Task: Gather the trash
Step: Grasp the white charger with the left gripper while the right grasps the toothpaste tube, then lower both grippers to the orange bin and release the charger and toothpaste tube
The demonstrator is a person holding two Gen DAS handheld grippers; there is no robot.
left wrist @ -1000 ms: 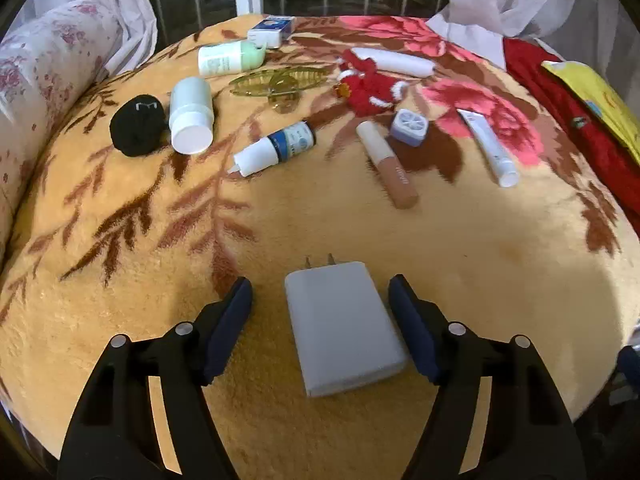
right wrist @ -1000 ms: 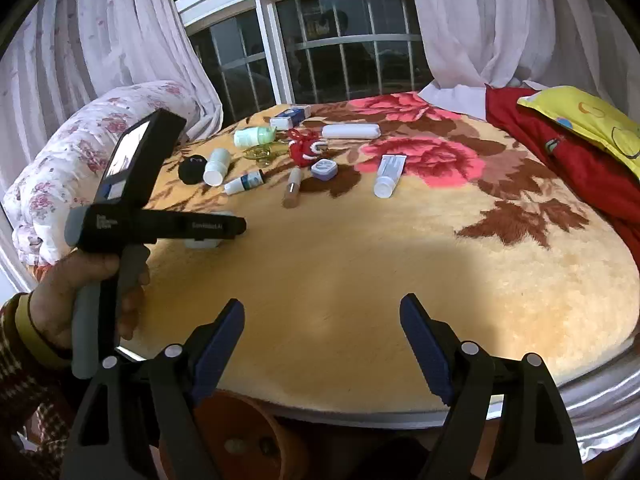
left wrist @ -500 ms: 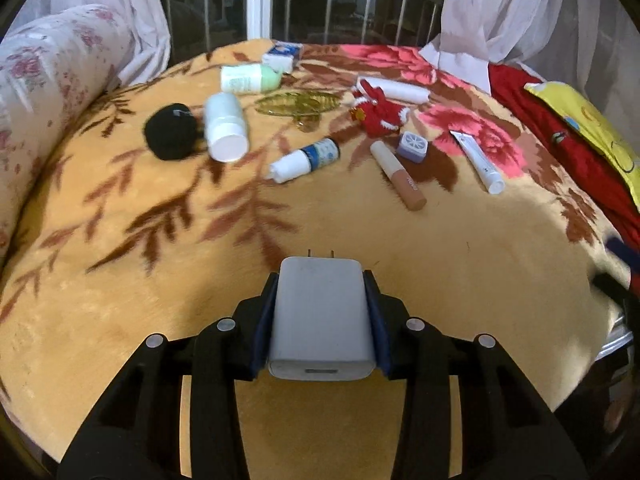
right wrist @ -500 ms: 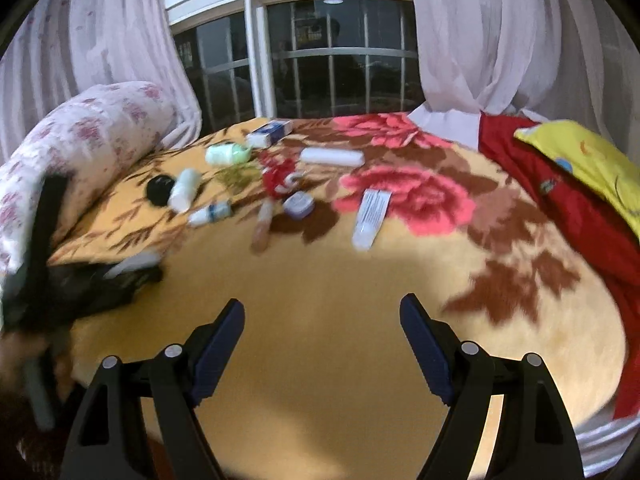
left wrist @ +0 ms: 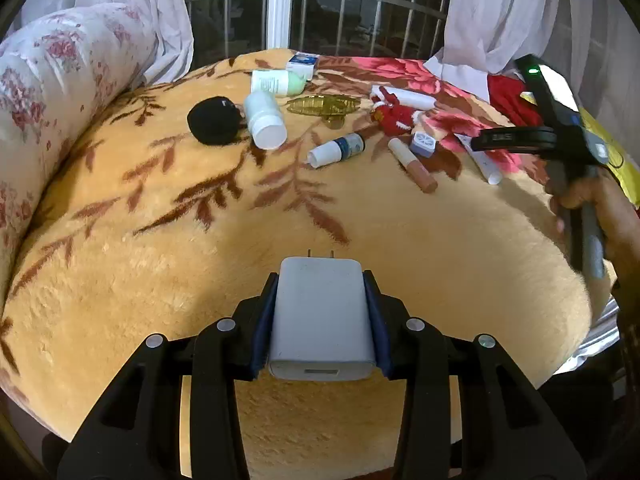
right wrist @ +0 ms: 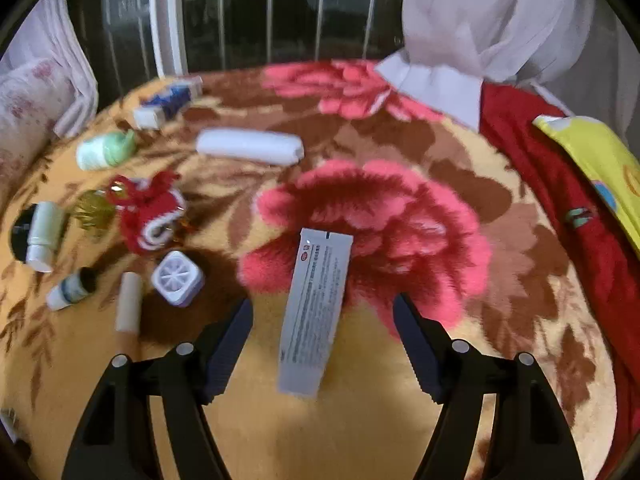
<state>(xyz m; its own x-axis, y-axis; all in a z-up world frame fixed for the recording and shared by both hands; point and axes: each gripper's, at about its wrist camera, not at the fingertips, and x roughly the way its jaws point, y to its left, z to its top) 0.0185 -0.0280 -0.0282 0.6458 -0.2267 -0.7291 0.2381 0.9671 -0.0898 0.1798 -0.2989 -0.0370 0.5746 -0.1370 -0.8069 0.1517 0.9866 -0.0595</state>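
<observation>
With the left tongs (left wrist: 320, 320) clamped on the white charger (left wrist: 322, 316), the right tongs (right wrist: 322, 344), closing around the tube (right wrist: 316, 312) on the bed blanket (right wrist: 400, 420), should straddle its middle before pinching.

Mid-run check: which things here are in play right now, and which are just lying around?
In play:
- white charger, clamped in left gripper
- white tube, between closing right gripper

Lying about:
- black ball
- red knitted toy
- green bottle
</observation>
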